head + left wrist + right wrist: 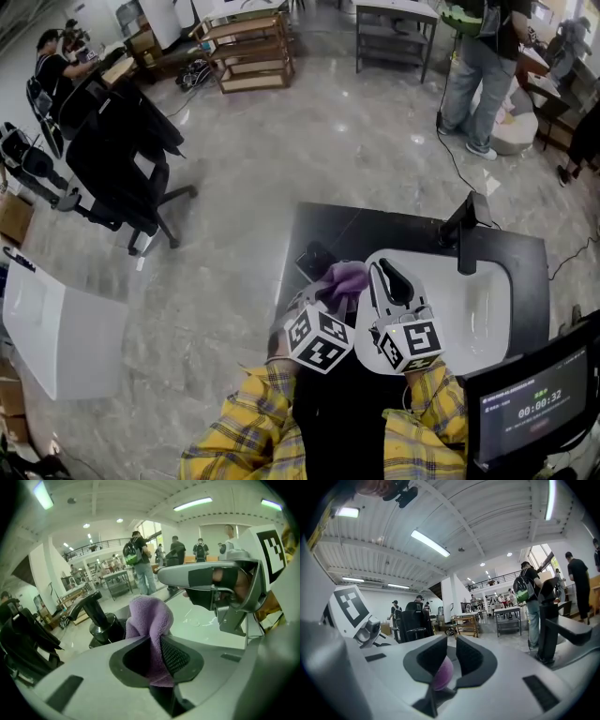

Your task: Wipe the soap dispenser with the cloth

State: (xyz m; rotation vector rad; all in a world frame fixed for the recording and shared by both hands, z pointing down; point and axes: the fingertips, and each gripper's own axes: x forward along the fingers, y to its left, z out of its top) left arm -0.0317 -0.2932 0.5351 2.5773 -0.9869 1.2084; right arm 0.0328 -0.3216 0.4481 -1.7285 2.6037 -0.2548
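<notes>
My left gripper [154, 645] is shut on a purple cloth [150, 616], which bunches up out of its jaws. In the head view that cloth [344, 277] lies between both grippers, over the sink's left edge. The black pump soap dispenser [97, 617] stands free on the dark table, just left of the cloth [317, 260]. My right gripper [449, 652] points level beside the left gripper [336, 292]. Its jaws stand almost together, pinching a purple fold of cloth [441, 674] low between the pads. From above, the right gripper [386, 272] sits over the white basin.
The white sink basin [473, 314] is set in a black table [375, 230], with a black faucet [466, 230] at its far rim. A monitor [536, 405] stands at the near right. A black office chair [122, 169] and a standing person [478, 75] are beyond.
</notes>
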